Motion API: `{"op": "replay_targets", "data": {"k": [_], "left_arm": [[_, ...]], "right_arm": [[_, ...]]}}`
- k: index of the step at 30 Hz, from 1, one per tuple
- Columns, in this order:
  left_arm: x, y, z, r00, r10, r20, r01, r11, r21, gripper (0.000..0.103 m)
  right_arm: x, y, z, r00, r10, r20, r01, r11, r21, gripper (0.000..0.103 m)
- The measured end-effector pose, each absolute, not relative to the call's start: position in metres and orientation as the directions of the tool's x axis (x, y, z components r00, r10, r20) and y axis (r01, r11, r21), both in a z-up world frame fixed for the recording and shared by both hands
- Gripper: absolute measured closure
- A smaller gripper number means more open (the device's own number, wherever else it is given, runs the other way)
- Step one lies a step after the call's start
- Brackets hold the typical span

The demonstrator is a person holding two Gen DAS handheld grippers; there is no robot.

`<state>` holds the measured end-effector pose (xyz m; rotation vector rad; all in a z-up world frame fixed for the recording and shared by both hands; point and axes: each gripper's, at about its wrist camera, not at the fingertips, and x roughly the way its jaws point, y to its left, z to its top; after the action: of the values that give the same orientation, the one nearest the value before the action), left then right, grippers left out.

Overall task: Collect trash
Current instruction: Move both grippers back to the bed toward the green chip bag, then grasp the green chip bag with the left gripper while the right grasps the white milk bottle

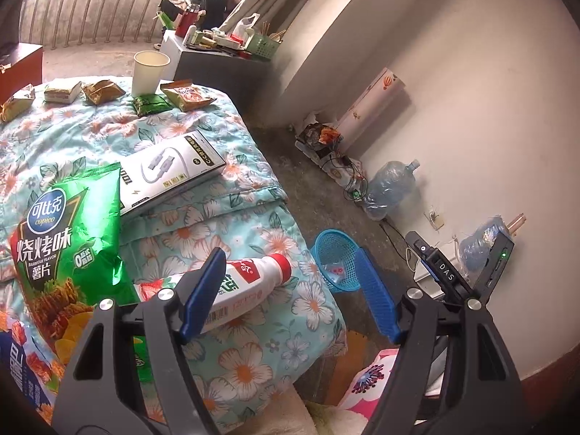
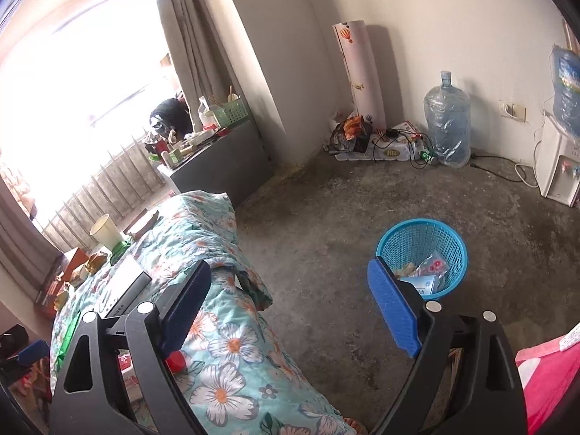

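A white bottle [image 1: 250, 282] with a red cap lies on the floral quilt [image 1: 235, 224], partly behind the left finger of my left gripper [image 1: 290, 291]. That gripper is open and its pads do not touch the bottle. On the bed there are also a green chip bag [image 1: 69, 224], a white box [image 1: 170, 170], a paper cup [image 1: 148, 72] and several snack packets [image 1: 185, 96]. My right gripper [image 2: 290, 306] is open and empty above the floor. The blue basket [image 2: 420, 224] stands just beyond its right finger and holds wrappers [image 2: 427, 272]. The bottle's red cap [image 2: 175, 360] shows behind its left finger.
Bare concrete floor [image 2: 326, 210] lies between the bed and the basket. By the wall stand a water jug [image 2: 447, 127], a white dispenser [image 2: 554, 166], a paper roll [image 2: 359, 72] and tangled cables [image 2: 395, 145]. A cluttered grey cabinet [image 2: 224, 159] stands beside the bed's far end.
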<state>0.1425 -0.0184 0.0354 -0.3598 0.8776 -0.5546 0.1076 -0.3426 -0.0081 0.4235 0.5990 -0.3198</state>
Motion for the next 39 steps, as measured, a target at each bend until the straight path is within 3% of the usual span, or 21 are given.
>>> {"op": "replay_targets", "data": {"k": [8, 13, 18, 28, 39], "left_arm": [[0.125, 0.033, 0.044, 0.596, -0.556, -0.579, 0.289, 0.822, -0.491, 0.034], [0.111, 0.071, 0.049, 0.661, -0.511, -0.549, 0.261, 0.843, -0.471, 0.034], [0.097, 0.114, 0.050, 0.720, -0.443, -0.535, 0.189, 0.866, -0.462, 0.033], [0.081, 0.186, 0.024, 0.762, -0.355, -0.542, 0.059, 0.872, -0.487, 0.032], [0.092, 0.209, -0.003, 0.738, -0.380, -0.558, 0.041, 0.851, -0.524, 0.032]], "right_arm": [[0.113, -0.282, 0.019, 0.814, -0.157, -0.560, 0.313, 0.930, 0.194, 0.010], [0.117, -0.238, 0.029, 0.853, -0.075, -0.517, 0.197, 0.963, 0.184, 0.009], [0.116, -0.242, 0.038, 0.873, 0.076, -0.482, 0.106, 0.934, 0.340, 0.009], [0.138, -0.235, -0.002, 0.730, 0.412, -0.545, -0.015, 0.807, 0.590, 0.010], [0.129, -0.212, -0.072, 0.541, 0.602, -0.588, 0.063, 0.668, 0.742, 0.010]]}}
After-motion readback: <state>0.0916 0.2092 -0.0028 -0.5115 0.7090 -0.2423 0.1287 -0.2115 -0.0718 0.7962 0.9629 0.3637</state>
